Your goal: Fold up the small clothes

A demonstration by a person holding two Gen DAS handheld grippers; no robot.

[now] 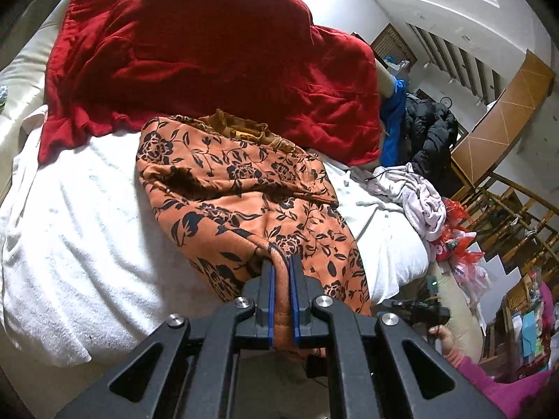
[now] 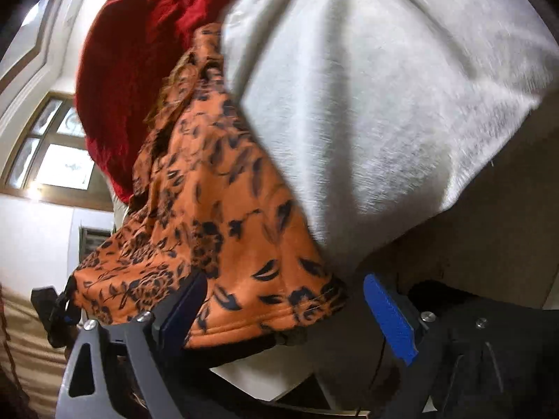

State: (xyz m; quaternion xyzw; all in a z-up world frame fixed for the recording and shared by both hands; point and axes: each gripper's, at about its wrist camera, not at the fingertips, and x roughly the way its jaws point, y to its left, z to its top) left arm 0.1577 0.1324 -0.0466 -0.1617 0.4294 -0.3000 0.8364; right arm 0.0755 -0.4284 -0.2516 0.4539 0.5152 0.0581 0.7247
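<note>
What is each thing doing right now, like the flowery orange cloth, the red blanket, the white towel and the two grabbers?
Orange floral garment: partly folded on the towel, one edge lifted.
Left gripper: shut on the garment's edge.
Right gripper: jaws wide, garment hem between them, not pressed.
Red blanket: rumpled, heaped behind the garment.
White towel: spread under the garment, wrinkled.
Pale clothes pile: crumpled, unfolded.

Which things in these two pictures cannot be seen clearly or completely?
- Orange flowered garment: its near end is hidden behind the left claw in the left view.
- Same garment in the right view: blurred, so its folds are unclear.
- Red blanket: cut off by the top edge.
- Pale clothes pile: too crumpled to identify the pieces.
</note>
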